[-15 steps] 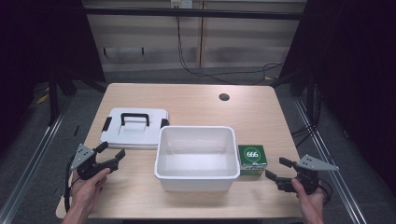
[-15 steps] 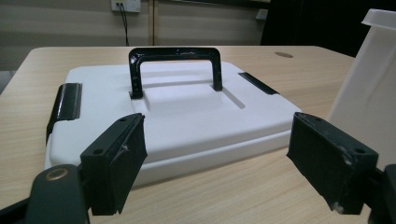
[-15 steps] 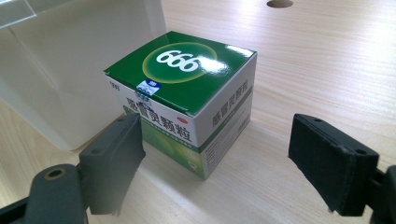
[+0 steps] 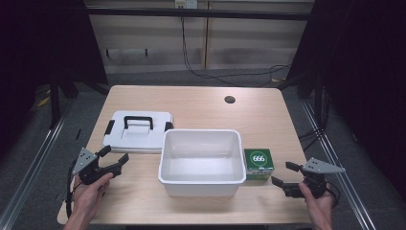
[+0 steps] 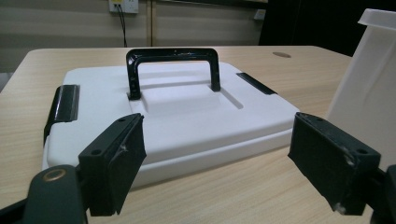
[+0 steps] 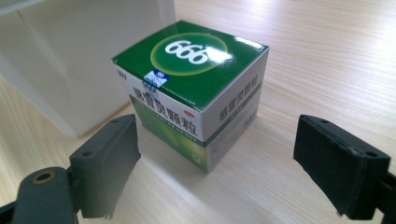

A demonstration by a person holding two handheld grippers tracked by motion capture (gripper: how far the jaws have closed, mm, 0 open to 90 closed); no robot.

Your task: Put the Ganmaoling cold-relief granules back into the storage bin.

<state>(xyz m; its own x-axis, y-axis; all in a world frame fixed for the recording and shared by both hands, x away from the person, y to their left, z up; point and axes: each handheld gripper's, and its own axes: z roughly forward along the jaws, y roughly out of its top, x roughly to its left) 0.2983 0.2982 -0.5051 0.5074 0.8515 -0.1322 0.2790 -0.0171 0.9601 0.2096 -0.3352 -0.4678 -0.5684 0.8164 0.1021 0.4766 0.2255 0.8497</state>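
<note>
Over on the left, the left tongs sit low above the desk, held in the person's left hand, jaws spread wide with nothing between them. They face the near edge of a flat white lid, and in the left gripper view that lid lies just ahead of the jaws, not touched, its black handle standing upright in the middle and a black clip on each side.

In the middle stands a white tub, open at the top, its left wall close beside the lid.

Just to the right of the tub, nearly against its wall, is a small green box (it has "666" printed on top). The right tongs, held in the right hand at the desk's right edge, face this box with jaws wide apart and empty. In the right gripper view the green box stands upright on the wood just beyond the jaws, one corner turned toward them, apart from both.
</note>
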